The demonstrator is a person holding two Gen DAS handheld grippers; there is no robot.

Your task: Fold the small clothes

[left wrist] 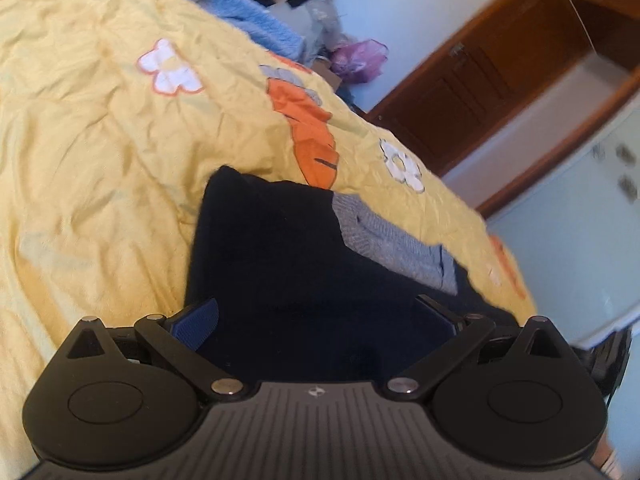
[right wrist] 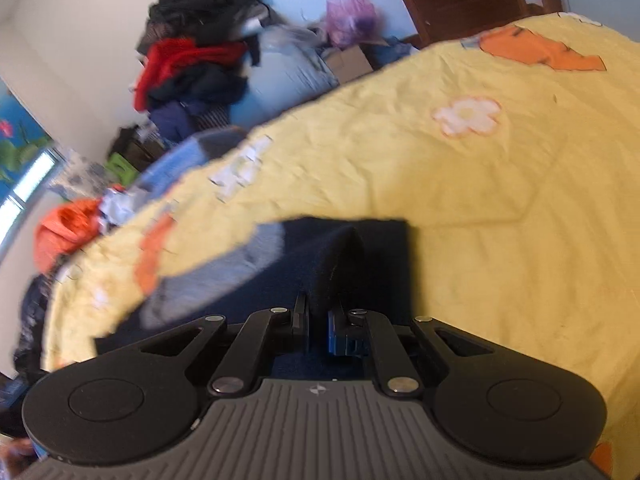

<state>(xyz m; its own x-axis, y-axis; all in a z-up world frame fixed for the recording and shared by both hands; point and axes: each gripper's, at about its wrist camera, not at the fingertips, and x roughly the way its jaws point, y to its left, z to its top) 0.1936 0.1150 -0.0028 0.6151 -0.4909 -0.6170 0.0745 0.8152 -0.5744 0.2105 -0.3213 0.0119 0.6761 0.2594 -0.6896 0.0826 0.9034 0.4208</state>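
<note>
Right fingers (right wrist: 318, 322) pinch navy garment (right wrist: 360, 248) | lengthwise away | yellow bedspread (right wrist: 480, 200)

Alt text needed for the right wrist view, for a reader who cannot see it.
The right gripper, jaws shut, pinches a raised fold of a dark navy knitted garment with a grey band lying on a wrinkled yellow bedspread printed with white flowers and orange carrots. Behind the bed, a heap of dark and red clothes sits against a pale wall.
</note>
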